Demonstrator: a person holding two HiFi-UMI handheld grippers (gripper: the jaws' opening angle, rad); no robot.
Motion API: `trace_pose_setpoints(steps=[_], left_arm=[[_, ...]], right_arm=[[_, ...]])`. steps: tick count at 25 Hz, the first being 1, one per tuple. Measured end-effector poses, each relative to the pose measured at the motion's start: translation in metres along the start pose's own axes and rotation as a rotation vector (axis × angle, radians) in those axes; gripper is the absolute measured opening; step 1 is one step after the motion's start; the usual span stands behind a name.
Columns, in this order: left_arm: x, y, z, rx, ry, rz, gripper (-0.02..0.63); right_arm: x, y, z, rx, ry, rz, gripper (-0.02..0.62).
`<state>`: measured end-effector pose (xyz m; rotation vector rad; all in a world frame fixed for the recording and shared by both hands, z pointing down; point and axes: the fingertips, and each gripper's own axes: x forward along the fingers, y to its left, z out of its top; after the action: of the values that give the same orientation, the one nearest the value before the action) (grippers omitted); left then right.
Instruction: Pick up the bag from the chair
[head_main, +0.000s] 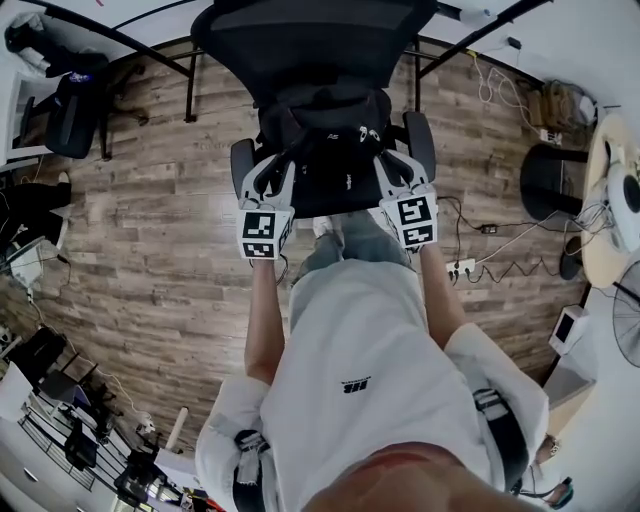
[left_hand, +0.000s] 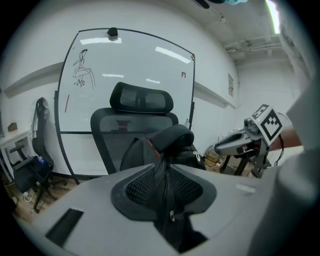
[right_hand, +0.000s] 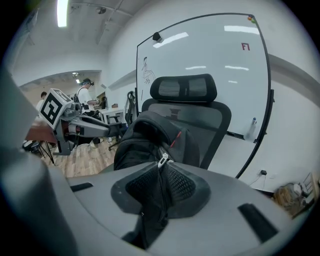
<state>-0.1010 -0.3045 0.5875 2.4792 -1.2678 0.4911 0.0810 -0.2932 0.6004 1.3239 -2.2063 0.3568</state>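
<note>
1. Bag of black fabric, shaped like a backpack (head_main: 325, 125), sits on the seat of a black mesh-backed office chair (head_main: 310, 35). It is upright against the backrest, between the two black padded armrests (head_main: 421, 140).
2. A small red tab (left_hand: 157, 148) is sewn near the bag's top, and a silver zipper pull (right_hand: 162, 161) hangs on its front.
3. The grey left gripper with its square-marker cube (head_main: 268, 170) is held low at the bag's left side in the head view, just beside the left armrest.
4. In the left gripper view its jaws are released and stand a narrow gap apart. The bag's dark fabric shows through that gap, and the pads clamp nothing.
5. The matching grey right gripper (head_main: 398, 165) is at the bag's right side, close to the other armrest, so the bag lies between the two grippers.
6. In the right gripper view its jaws are likewise released, parted by an even narrower slit than the left pair's. The bag is seen beyond them and is not grasped.
7. Whether either gripper's tips touch the bag cannot be told.
8. A large black-framed whiteboard (left_hand: 130, 75) stands behind the chair, on a wood-pattern plank floor (head_main: 150, 250).
9. The person, in a white shirt (head_main: 360, 390), faces the chair with both forearms stretched forward.
</note>
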Motion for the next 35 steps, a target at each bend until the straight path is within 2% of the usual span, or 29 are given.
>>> trace_pose_setpoints(steps=[9, 19, 23, 27, 31, 35], left_arm=[[0.037, 0.015, -0.023, -0.020, 0.081, 0.049, 0.140], [0.061, 0.022, -0.048, -0.053, 0.160, 0.076, 0.219], [0.068, 0.026, -0.055, -0.068, 0.177, 0.078, 0.230], [0.075, 0.027, -0.061, -0.084, 0.176, 0.074, 0.230], [0.080, 0.028, -0.063, -0.088, 0.172, 0.067, 0.230], [0.087, 0.028, -0.065, -0.094, 0.166, 0.067, 0.222]], right_arm=[[0.031, -0.029, -0.020, 0.033, 0.042, 0.004, 0.081], [0.062, -0.031, -0.038, 0.056, 0.094, 0.092, 0.192], [0.075, -0.028, -0.045, 0.051, 0.124, 0.126, 0.242], [0.083, -0.024, -0.054, 0.025, 0.152, 0.149, 0.261], [0.092, -0.024, -0.050, 0.044, 0.120, 0.158, 0.256], [0.096, -0.024, -0.047, 0.068, 0.046, 0.160, 0.187]])
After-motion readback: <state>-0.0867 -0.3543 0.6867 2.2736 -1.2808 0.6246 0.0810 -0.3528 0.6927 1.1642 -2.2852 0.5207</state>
